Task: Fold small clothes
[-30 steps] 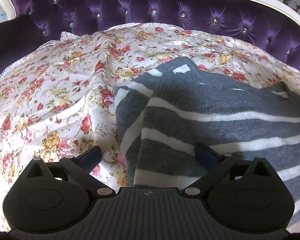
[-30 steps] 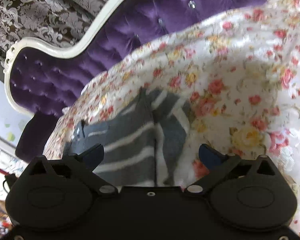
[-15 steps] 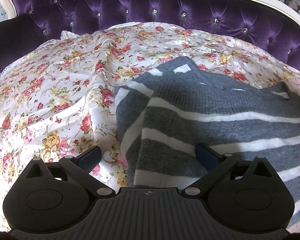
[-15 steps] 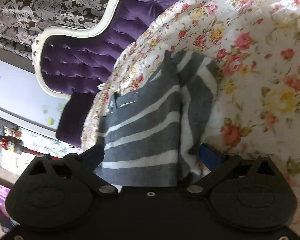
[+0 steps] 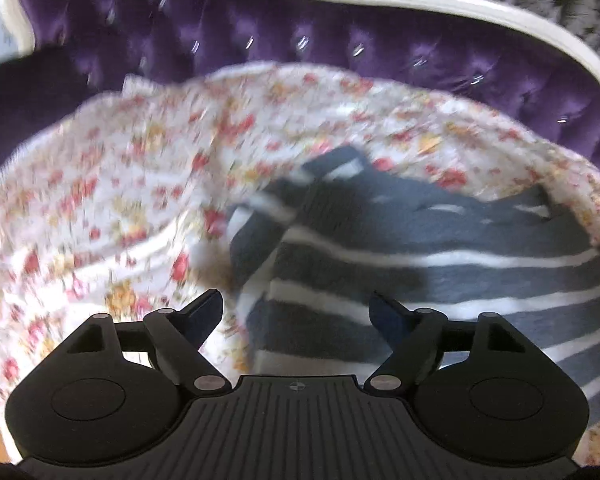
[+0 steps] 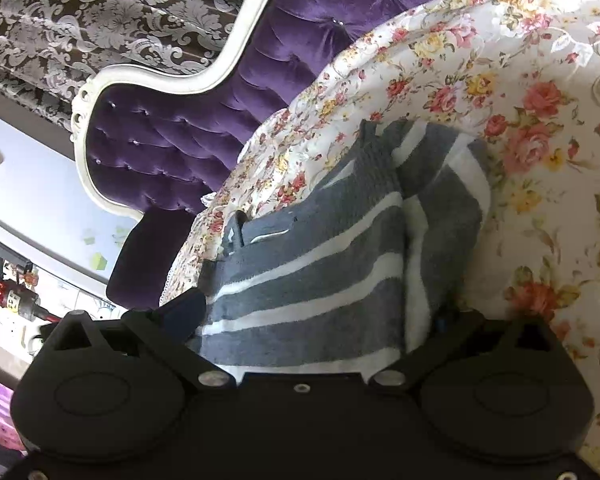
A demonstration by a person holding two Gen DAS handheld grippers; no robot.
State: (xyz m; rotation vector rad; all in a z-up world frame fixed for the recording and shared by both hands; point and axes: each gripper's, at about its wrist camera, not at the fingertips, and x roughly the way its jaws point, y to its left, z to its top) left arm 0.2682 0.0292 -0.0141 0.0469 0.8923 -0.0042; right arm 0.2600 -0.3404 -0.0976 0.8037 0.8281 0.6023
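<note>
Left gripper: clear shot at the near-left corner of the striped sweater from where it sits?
Probably yes. The left gripper has its jaws closing, with the striped sweater corner lying between them, pads not yet pressing. Nothing lies over that corner; only the floral cover is under it. The frame is blurred.

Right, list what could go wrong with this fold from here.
1. The left gripper is closing with only the striped sweater's edge between its fingers; it may pinch the floral sheet too.
2. The right gripper straddles stacked layers and may catch only some of them.
3. Lifting could undo the tucked side fold.
</note>
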